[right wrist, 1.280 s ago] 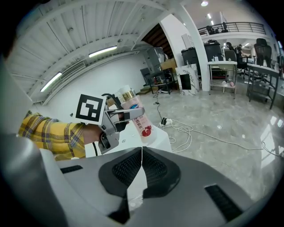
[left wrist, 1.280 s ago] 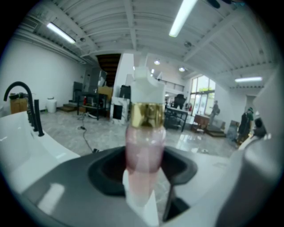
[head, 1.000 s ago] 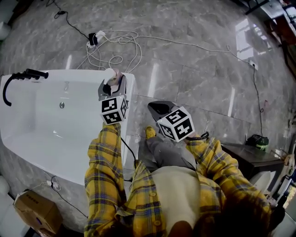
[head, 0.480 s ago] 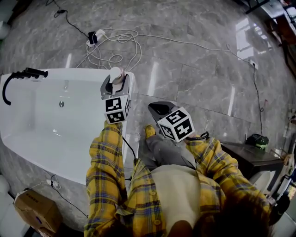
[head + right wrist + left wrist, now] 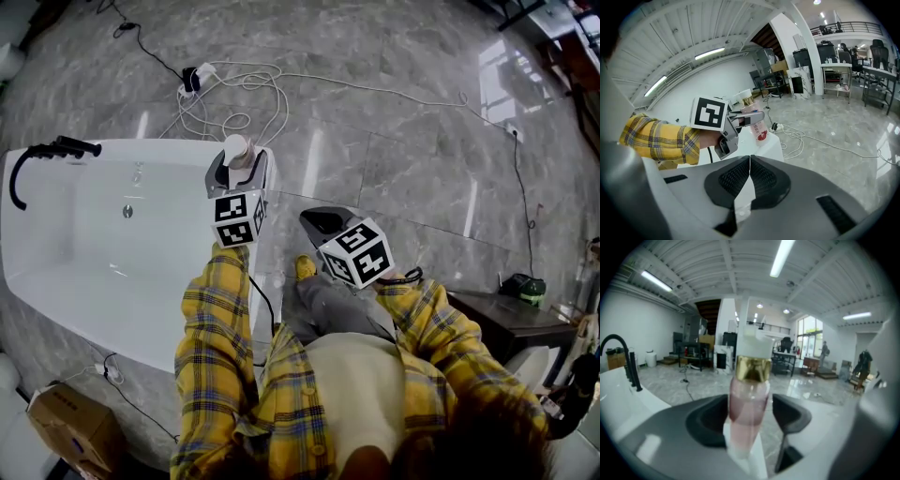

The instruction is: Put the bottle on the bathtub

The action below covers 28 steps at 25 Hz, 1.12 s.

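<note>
pink bottle [image 5: 749, 394] with gold collar and white cap, upright on the corner rim of the white bathtub [image 5: 159, 144], between the left gripper [image 5: 239, 167] jaws, just opened wide, right gripper [image 5: 749, 176] apart, jaws closed together, empty

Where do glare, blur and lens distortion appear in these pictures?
Head view: window glare streaks the glossy floor, and the fisheye lens bows the bathtub rim. Left gripper view: the near bottle looks soft, and the corners are dark. Right gripper view: the straight ceiling lines curve, but the picture is fairly sharp.
</note>
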Each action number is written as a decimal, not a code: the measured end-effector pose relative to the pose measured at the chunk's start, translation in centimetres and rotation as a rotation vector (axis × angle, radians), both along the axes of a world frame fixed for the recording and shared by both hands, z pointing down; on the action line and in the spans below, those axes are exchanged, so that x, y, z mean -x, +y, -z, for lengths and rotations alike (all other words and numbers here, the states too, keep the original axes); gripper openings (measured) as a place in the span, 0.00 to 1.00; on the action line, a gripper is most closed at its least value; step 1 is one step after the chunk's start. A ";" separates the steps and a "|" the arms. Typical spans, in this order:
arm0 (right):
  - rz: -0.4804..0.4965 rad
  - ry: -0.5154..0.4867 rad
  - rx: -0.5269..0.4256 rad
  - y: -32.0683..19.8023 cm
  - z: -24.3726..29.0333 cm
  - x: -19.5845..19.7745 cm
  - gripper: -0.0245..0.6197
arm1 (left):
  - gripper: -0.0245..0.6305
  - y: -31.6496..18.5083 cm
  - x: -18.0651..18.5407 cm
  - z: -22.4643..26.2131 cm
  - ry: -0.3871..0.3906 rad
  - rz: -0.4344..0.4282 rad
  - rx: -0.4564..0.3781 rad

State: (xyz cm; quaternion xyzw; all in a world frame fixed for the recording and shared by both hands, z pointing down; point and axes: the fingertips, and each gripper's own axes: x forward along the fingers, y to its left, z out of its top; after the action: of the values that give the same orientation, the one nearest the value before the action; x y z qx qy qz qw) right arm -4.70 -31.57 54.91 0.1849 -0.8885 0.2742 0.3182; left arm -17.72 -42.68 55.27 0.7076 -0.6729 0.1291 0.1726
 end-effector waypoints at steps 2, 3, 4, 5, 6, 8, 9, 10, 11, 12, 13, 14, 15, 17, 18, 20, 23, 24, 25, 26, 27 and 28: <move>-0.002 -0.006 -0.003 0.1 0.3 0.0 0.06 | 0.48 0.4 0.1 0.3 0.003 0.008 -0.003; -0.003 -0.009 -0.005 0.1 0.4 -0.1 0.06 | 0.48 0.5 0.2 0.6 0.008 0.011 -0.008; -0.005 -0.011 -0.007 0.1 0.5 -0.2 0.06 | 0.48 0.7 0.2 0.9 0.012 0.013 -0.014; -0.007 -0.012 -0.009 0.2 0.6 -0.2 0.06 | 0.48 0.9 0.2 1.1 0.014 0.013 -0.017; -0.010 -0.015 -0.010 0.3 0.8 -0.3 0.06 | 0.48 1.2 0.2 1.3 0.012 0.012 -0.018; -0.019 -0.024 -0.011 0.6 1.1 -0.2 0.06 | 0.48 1.7 0.4 1.4 0.004 0.009 -0.015; -0.025 -0.029 -0.013 0.8 1.3 -0.2 0.06 | 0.48 2.0 0.5 1.5 0.002 0.009 -0.015; -0.030 -0.032 -0.017 0.9 1.5 -0.2 0.06 | 0.48 2.3 0.6 1.6 0.004 0.011 -0.017; -0.034 -0.032 -0.023 1.1 1.6 -0.2 0.06 | 0.48 2.7 0.7 1.7 0.009 0.014 -0.017; -0.037 -0.029 -0.029 1.3 1.7 -0.3 0.06 | 0.48 3.1 0.8 1.9 0.015 0.018 -0.017; -0.039 -0.026 -0.034 1.5 1.8 -0.4 0.06 | 0.48 3.7 0.8 2.0 0.019 0.020 -0.016; -0.041 -0.024 -0.038 1.8 2.0 -0.5 0.06 | 0.48 4.2 0.8 2.1 0.020 0.020 -0.015; -0.046 -0.026 -0.040 2.0 2.2 -0.6 0.06 | 0.48 4.7 0.7 2.2 0.018 0.017 -0.013; -0.056 -0.028 -0.045 2.6 2.6 -0.7 0.06 | 0.48 5.6 0.6 2.4 0.023 0.006 -0.011; -0.059 -0.027 -0.048 2.9 2.7 -0.7 0.06 | 0.48 6.2 0.5 2.6 0.030 -0.001 -0.009; -0.058 -0.022 -0.055 3.5 2.8 -0.3 0.06 | 0.48 7.4 0.6 3.1 0.041 -0.015 -0.005; -0.054 -0.017 -0.072 4.3 3.2 0.1 0.06 | 0.48 9.2 0.7 4.0 0.046 -0.031 -0.001; -0.055 -0.016 -0.078 4.5 3.4 0.1 0.06 | 0.48 9.8 0.6 4.2 0.052 -0.035 0.003; -0.056 -0.017 -0.083 4.8 3.6 0.2 0.06 | 0.48 10.4 0.6 4.5 0.059 -0.038 0.009; -0.056 -0.018 -0.089 5.0 3.9 0.3 0.06 | 0.47 11.0 0.6 4.7 0.068 -0.041 0.017; -0.056 -0.019 -0.093 5.2 4.1 0.5 0.06 | 0.47 11.7 0.7 4.9 0.080 -0.041 0.022; -0.055 -0.020 -0.098 5.5 4.4 0.7 0.06 | 0.46 12.3 0.8 5.1 0.092 -0.039 0.024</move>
State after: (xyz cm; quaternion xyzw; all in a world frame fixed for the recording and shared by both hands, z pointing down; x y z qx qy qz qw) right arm -5.44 -26.11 50.56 0.2221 -0.8984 0.2409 0.2924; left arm -18.52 -30.36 50.13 0.7238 -0.6487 0.1076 0.2093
